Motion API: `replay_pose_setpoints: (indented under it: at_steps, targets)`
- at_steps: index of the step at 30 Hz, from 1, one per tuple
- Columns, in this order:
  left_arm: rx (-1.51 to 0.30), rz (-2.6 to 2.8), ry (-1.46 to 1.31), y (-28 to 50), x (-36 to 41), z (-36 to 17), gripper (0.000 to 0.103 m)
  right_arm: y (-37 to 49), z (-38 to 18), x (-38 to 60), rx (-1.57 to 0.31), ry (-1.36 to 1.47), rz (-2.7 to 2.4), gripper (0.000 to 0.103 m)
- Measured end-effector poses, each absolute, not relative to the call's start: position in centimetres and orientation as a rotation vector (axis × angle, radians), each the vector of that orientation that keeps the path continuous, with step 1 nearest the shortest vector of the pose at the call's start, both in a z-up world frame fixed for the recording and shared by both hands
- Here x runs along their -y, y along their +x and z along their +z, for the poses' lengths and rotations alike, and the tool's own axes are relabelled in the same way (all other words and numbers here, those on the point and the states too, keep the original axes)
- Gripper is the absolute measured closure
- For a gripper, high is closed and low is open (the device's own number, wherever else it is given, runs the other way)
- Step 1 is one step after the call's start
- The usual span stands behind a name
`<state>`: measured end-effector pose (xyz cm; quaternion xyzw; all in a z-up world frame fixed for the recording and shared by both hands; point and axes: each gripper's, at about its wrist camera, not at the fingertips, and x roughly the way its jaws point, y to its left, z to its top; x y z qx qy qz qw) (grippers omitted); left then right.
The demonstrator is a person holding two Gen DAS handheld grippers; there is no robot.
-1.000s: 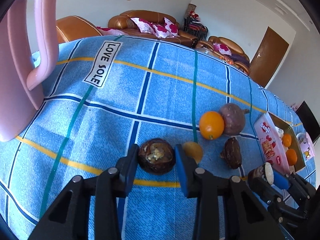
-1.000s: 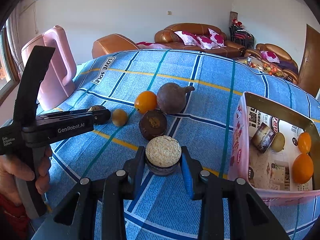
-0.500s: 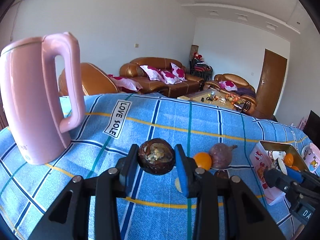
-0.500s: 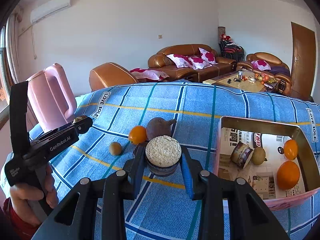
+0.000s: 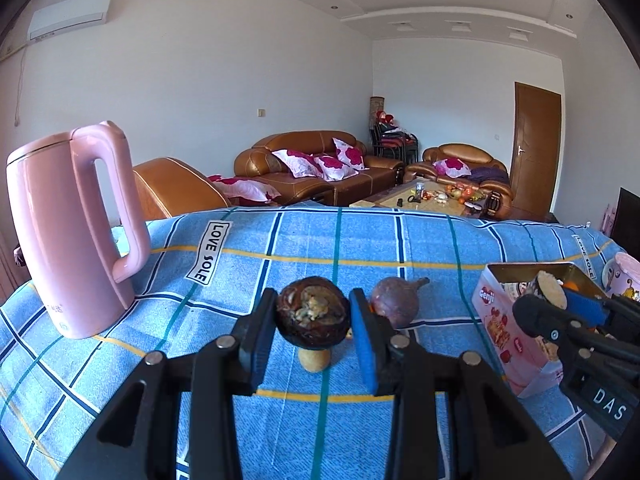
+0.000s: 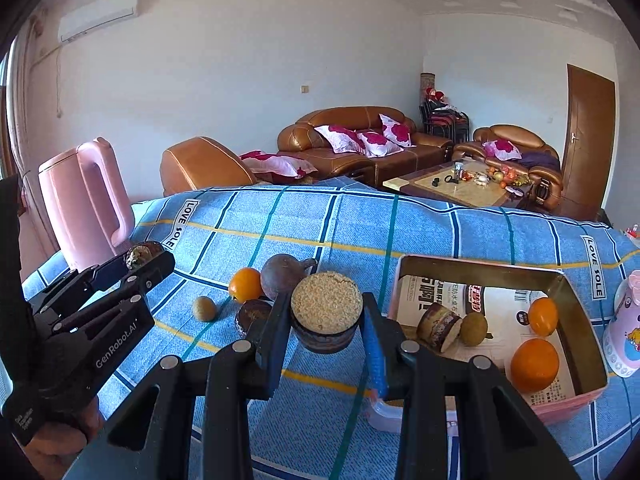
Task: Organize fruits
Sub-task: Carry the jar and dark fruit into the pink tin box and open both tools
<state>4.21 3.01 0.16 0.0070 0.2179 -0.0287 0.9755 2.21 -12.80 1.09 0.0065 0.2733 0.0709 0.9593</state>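
Note:
My left gripper (image 5: 313, 322) is shut on a dark brown fruit half (image 5: 313, 312), held above the blue checked cloth. My right gripper (image 6: 326, 314) is shut on a dark fruit half with a pale grainy cut face (image 6: 327, 304), held left of the pink box (image 6: 480, 268). The box holds two oranges (image 6: 534, 365), a cut fruit piece (image 6: 439, 326) and a small brown fruit. On the cloth lie an orange (image 6: 245, 285), a purple round fruit (image 6: 283, 276), a dark fruit half (image 6: 250, 314) and a small brown fruit (image 6: 204, 309).
A pink kettle (image 5: 68, 232) stands at the left of the table. A pink cup (image 6: 625, 332) stands right of the box. Sofas and a coffee table are behind the table's far edge.
Both grippers have risen with their fruit halves. The right gripper has moved right toward the box.

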Motion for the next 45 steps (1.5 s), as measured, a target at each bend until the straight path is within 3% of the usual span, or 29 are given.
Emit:
replay_pose_setpoints:
  at_steps: [45]
  targets:
    - [-0.468,-0.317,0.101,2.7,13.7,0.3,0.065,0.9,1.7,32.4,-0.520,0.107,-0.187,0.067]
